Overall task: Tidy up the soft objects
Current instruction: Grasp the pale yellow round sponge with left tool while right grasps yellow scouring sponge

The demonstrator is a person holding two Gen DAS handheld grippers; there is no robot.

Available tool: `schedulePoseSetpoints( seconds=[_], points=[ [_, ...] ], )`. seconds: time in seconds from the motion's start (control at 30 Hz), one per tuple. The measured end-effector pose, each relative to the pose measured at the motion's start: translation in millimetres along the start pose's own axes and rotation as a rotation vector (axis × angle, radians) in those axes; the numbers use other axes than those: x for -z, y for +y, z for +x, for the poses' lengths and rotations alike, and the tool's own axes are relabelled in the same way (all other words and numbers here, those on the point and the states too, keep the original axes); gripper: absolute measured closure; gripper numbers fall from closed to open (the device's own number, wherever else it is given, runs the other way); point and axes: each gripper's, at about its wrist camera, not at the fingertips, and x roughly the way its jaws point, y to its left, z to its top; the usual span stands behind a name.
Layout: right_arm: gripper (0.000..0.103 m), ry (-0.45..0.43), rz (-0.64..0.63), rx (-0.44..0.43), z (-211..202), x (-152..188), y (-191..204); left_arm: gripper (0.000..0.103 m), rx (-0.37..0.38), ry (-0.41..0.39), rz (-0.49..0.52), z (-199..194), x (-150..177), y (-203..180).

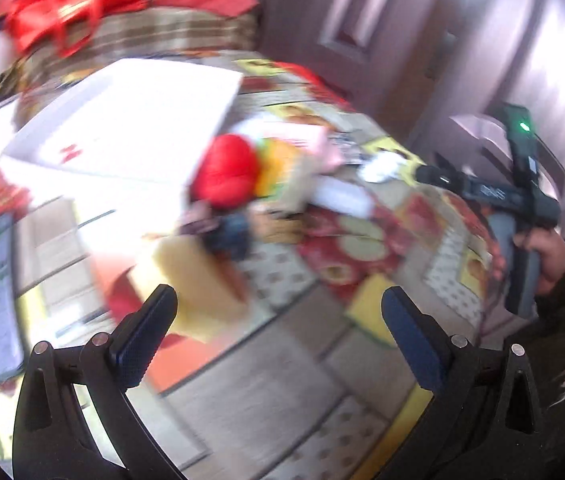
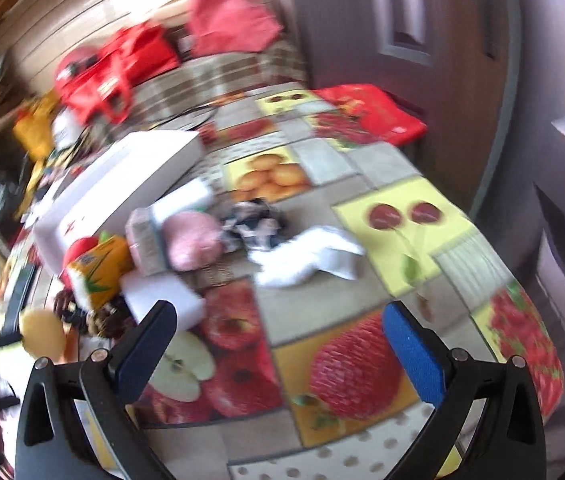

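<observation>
Both views are motion-blurred. Soft things lie in a heap mid-table: a white cloth (image 2: 306, 256), a dark patterned cloth (image 2: 256, 224), a pink soft item (image 2: 192, 240) and a red soft item (image 1: 228, 174), which also shows in the right wrist view (image 2: 78, 250). My left gripper (image 1: 278, 334) is open and empty above the table's near part. My right gripper (image 2: 278, 350) is open and empty over the fruit-print tablecloth (image 2: 354, 360), short of the white cloth. The right gripper's body shows in the left wrist view (image 1: 522, 196), held at the table's right edge.
A large white box (image 1: 122, 120) lies at the left, an orange carton (image 2: 100, 272) and small white boxes (image 2: 162, 300) beside the heap. Red bags (image 2: 118, 68) sit on a bench beyond. A door (image 2: 422, 20) stands to the right.
</observation>
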Motion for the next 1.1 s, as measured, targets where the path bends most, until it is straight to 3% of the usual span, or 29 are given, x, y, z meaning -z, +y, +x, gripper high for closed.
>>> schedulePoseSetpoints(
  seconds=[0.07, 0.17, 0.27, 0.4, 0.53, 0.7, 0.77, 0.8, 0.93, 1.1],
  points=[
    [0.000, 0.026, -0.020, -0.032, 5.7, -1.4, 6.3, 0.000, -0.016, -0.006, -0.047, -4.1, 1.5, 12.0],
    [0.000, 0.091, -0.047, -0.166, 11.6, -1.6, 19.6, 0.000, -0.037, -0.028, -0.074, -6.8, 0.7, 16.0],
    [0.000, 0.135, -0.215, -0.270, 5.8, 13.4, 54.2, 0.000, -0.111, -0.027, -0.075, -5.6, 0.8, 14.9],
    [0.005, 0.183, -0.401, -0.305, 5.4, 38.2, 95.0, 0.000, -0.219, -0.008, -0.062, 2.1, -3.3, 24.0],
    [0.017, 0.254, -0.476, -0.298, 17.7, 55.3, 111.2, 0.000, -0.266, 0.026, 0.044, 19.9, -14.0, 24.7],
    [0.042, 0.338, -0.483, -0.286, 25.4, 73.6, 114.1, 0.006, -0.305, 0.141, 0.040, 53.8, -15.7, 35.1],
    [0.049, 0.324, -0.493, -0.269, 23.6, 77.8, 112.7, 0.030, -0.307, 0.166, 0.034, 58.6, -11.1, 36.0],
    [0.063, 0.320, -0.495, -0.266, 21.1, 78.9, 111.2, 0.039, -0.310, 0.185, 0.042, 61.3, -7.7, 35.7],
    [0.064, 0.304, -0.453, -0.270, 10.8, 80.8, 97.7, 0.044, -0.296, 0.174, 0.045, 54.5, -5.0, 31.8],
    [0.064, 0.189, -0.375, -0.233, -15.4, 51.2, 75.7, 0.044, -0.311, 0.064, 0.026, 16.9, -33.4, 21.6]
  ],
)
